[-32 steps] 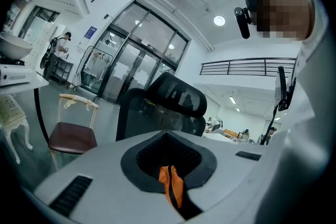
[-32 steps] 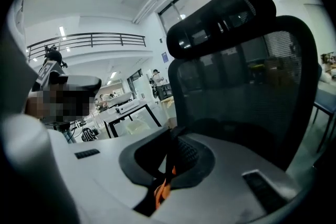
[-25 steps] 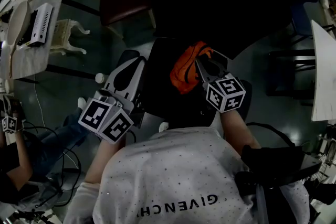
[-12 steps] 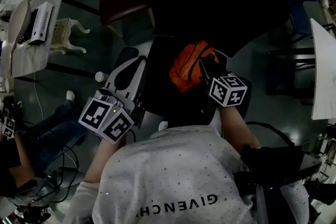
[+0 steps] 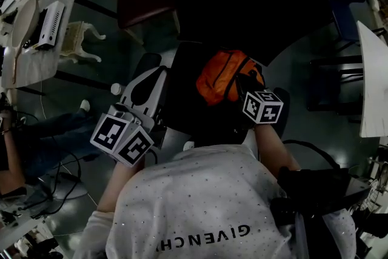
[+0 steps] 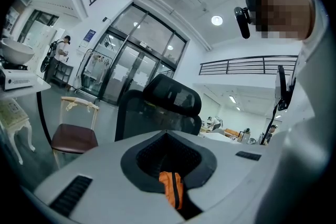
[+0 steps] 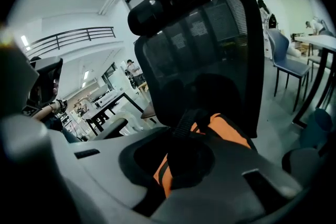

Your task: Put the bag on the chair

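Observation:
An orange bag with black straps rests on the seat of a black office chair, in front of its mesh back. My right gripper reaches over the bag and is shut on its black strap, with the orange fabric showing just beyond the jaws. My left gripper hovers by the seat's left edge, shut and holding nothing. In the left gripper view the bag shows only as an orange strip below the left gripper, with the chair's headrest behind.
A wooden chair with a dark red seat stands beyond the office chair. A white table with a device and a white stool are at the left, another table at the right. A seated person and floor cables lie at my left.
My right gripper has pushed slightly forward with the strap, and the bag now sits fuller and a little further onto the seat. The left gripper has not moved. The person at left shifted.

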Demonstrator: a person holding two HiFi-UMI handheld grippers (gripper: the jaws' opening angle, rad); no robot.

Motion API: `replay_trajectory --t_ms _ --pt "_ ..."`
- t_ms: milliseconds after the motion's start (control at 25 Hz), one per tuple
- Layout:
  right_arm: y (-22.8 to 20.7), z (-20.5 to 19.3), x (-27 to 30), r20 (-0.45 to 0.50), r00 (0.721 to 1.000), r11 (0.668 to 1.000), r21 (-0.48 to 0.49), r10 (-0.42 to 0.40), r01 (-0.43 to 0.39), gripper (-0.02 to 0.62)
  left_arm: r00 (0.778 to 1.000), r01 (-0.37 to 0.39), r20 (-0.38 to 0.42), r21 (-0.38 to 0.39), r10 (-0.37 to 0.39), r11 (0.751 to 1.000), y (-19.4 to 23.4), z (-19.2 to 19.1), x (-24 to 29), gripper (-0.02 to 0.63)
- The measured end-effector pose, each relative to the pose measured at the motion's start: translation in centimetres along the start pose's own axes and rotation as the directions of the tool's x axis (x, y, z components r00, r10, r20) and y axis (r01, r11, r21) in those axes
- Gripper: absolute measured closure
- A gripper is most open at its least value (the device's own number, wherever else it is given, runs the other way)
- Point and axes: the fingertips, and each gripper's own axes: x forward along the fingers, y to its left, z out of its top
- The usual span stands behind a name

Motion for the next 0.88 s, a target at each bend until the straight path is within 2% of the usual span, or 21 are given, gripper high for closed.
replay_trajectory --t_ms 160,360,560,600,720,880 --pt "-1.3 -1.0 -1.0 -0.014 0.996 0.996 0.022 -0.086 0.086 0.594 1.0 0.009 0.018 0.01 -0.009 1.0 -0.6 0.6 -0.8 0.606" --pt "-3.1 -1.7 -2.0 -0.026 0.983 0.973 0.138 -0.183 0.185 0.594 0.999 0.024 0.039 0.027 -0.026 0.999 -1.4 1.2 -1.4 0.606" --pt "-4.2 -2.8 -2.9 -0.023 0.963 0.954 0.13 -0.269 0.269 0.585 0.999 0.023 0.036 0.046 -0.024 0.999 -1.7 1.0 -2.9 0.606" --pt "-4.4 -2.9 -2.9 -0.023 0.959 0.95 0.135 -0.282 0.282 0.572 0.999 0.019 0.039 0.049 -0.021 0.999 -1.7 1.2 -3.2 0.606" --pt "-4.2 -3.5 -3.1 -0.032 0.956 0.937 0.191 -0.292 0.293 0.475 0.999 0.014 0.045 0.056 -0.016 0.998 -1.6 1.6 -4.3 0.606" --pt "-4.6 -4.1 -4.7 -0.039 0.948 0.909 0.274 -0.316 0.315 0.411 0.998 0.011 0.062 0.048 -0.014 0.999 -2.1 1.8 -5.7 0.606"
